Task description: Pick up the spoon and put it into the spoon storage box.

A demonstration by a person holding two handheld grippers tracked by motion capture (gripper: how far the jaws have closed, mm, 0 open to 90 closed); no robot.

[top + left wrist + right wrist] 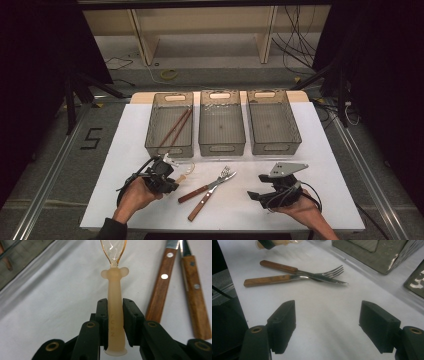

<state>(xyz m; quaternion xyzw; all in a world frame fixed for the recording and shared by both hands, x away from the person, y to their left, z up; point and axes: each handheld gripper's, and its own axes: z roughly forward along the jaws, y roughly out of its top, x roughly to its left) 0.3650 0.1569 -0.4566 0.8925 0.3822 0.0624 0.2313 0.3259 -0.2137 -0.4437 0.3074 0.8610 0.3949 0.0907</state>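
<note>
My left gripper (115,307) is shut on the pale, frosted handle of a small plastic spoon (115,290), whose clear amber bowl points away from the jaws. From above, that gripper (170,162) sits at the table's front left with the spoon (186,172) just off its tips. A wood-handled fork (207,187) and a wood-handled knife (202,200) lie crossed in the middle of the white table (325,165). Their handles (161,287) lie just right of the spoon. My right gripper (328,326) stands open over bare table, right of the cutlery (297,276).
Three grey mesh bins stand in a row at the back. The left bin (170,125) holds two brown chopsticks (175,127). The middle bin (221,125) and the right bin (272,122) look empty. Cables lie on the floor beyond the table.
</note>
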